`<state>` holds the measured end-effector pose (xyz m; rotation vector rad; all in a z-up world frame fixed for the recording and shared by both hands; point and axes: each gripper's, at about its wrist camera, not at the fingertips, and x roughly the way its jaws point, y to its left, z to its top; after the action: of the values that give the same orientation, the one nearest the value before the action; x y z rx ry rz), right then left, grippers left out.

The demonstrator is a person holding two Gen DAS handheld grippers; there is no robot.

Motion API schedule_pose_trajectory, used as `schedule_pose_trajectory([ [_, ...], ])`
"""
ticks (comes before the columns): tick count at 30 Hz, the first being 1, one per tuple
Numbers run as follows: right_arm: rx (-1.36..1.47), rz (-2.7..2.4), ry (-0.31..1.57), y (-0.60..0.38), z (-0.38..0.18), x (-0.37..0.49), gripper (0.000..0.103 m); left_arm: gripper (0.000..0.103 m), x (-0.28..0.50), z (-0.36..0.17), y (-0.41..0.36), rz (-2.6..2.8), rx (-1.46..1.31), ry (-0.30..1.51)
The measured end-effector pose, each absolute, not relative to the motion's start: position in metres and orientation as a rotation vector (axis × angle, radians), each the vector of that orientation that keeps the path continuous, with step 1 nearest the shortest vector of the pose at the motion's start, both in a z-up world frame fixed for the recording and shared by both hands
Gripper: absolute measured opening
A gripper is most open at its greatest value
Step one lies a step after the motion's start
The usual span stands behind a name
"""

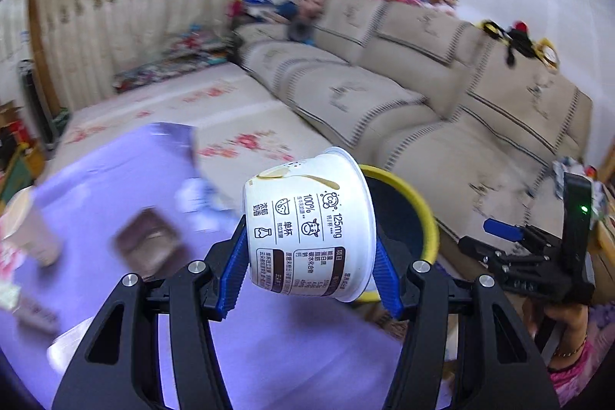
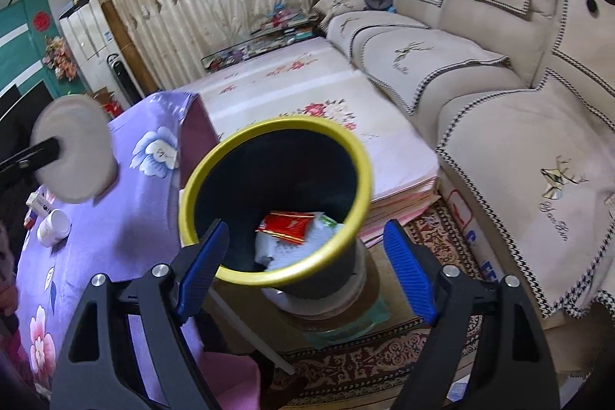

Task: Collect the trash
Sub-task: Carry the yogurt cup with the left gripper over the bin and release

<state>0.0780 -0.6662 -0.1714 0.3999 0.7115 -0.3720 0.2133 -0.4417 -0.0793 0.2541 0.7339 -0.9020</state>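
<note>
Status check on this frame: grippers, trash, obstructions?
Left gripper shut on white cup. Right gripper open, empty. Yellow-rimmed bin ahead, partly filled. Nothing blocking.

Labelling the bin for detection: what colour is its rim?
Yellow rim on a dark bin; clearest in the right wrist view.

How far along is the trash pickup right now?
Partly done. The bin already holds a red wrapper and white scraps. The left gripper holds a yogurt cup near the bin; the right gripper is open, empty. Left on the table: a small white cup and blurred litter.
</note>
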Motion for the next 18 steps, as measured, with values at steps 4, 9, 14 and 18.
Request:
schedule_pose_trajectory([
  [4, 0.425, -0.400, 0.694, -0.678, -0.172, 0.059, 0.078, 0.057, 0.219, -0.096, -0.495, -0.964, 0.275, 0.794],
  [9, 0.451, -0.433, 0.690, -0.690, -0.176, 0.043, 0.078, 0.057, 0.232, -0.121, -0.551, -0.990, 0.296, 0.863],
  [14, 0.477, -0.454, 0.698, -0.698, -0.181, 0.035, 0.078, 0.078, 0.247, -0.142, -0.581, -0.942, 0.315, 0.882],
  [18, 0.477, -0.446, 0.707, -0.694, -0.185, 0.036, 0.078, 0.081, 0.250, -0.138, -0.568, -0.931, 0.283, 0.862],
])
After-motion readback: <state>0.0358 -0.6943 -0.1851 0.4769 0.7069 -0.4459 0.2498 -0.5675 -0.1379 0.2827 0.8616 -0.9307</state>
